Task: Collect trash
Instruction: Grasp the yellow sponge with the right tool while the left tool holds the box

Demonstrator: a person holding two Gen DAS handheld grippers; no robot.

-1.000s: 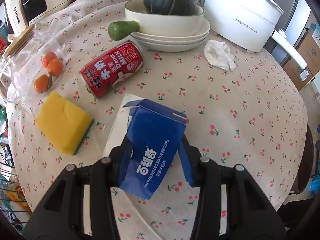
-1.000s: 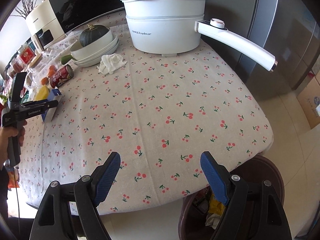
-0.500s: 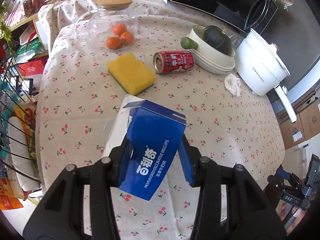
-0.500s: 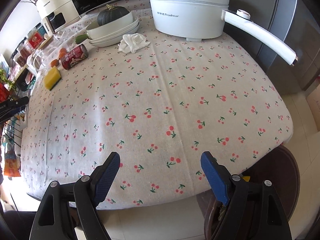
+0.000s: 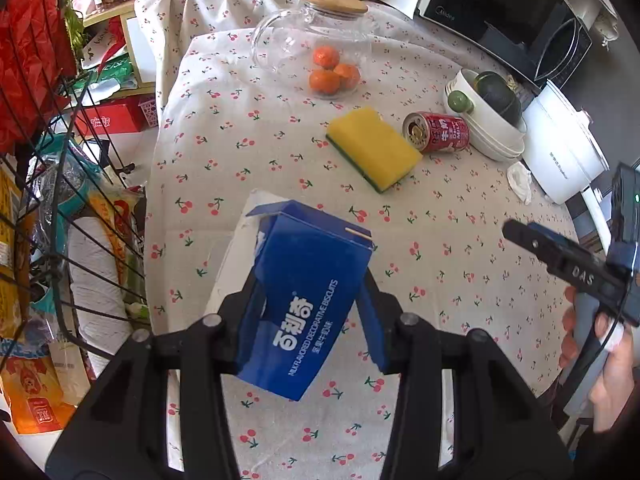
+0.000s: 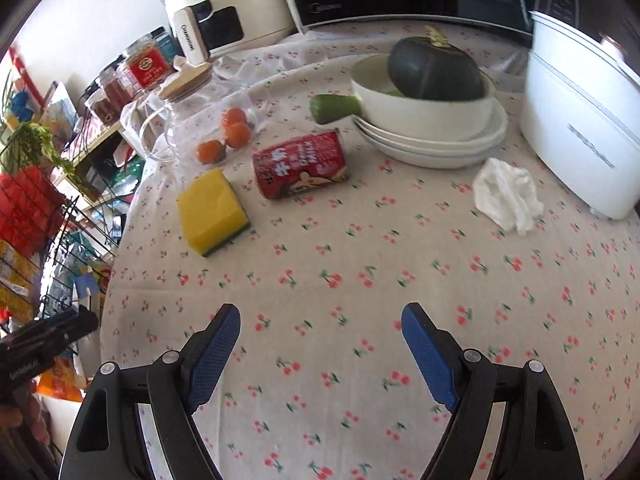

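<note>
blue biscuit box (image 5: 308,304) "DECORATIVE BISCUITS", Midea microwave (image 5: 504,20)

A blue biscuit box (image 5: 308,304), top flap open, hangs tilted above the surface. A red can (image 6: 300,165) lies on its side beside the plates, with crumpled white tissue (image 6: 507,196) near the white pot.

Sponge (image 6: 212,212) left of can (image 6: 302,164), on table (image 6: 360,280)

Light: you have bright daylight, strongest at the upper left | Glare: sheen on the white pot (image 6: 580,128) | Shadows: soft, short under the sponge (image 6: 212,212) | Blur: your right wrist view smears slightly; left stays sharp | Edges: heavy fisheye bending, dark corners.
</note>
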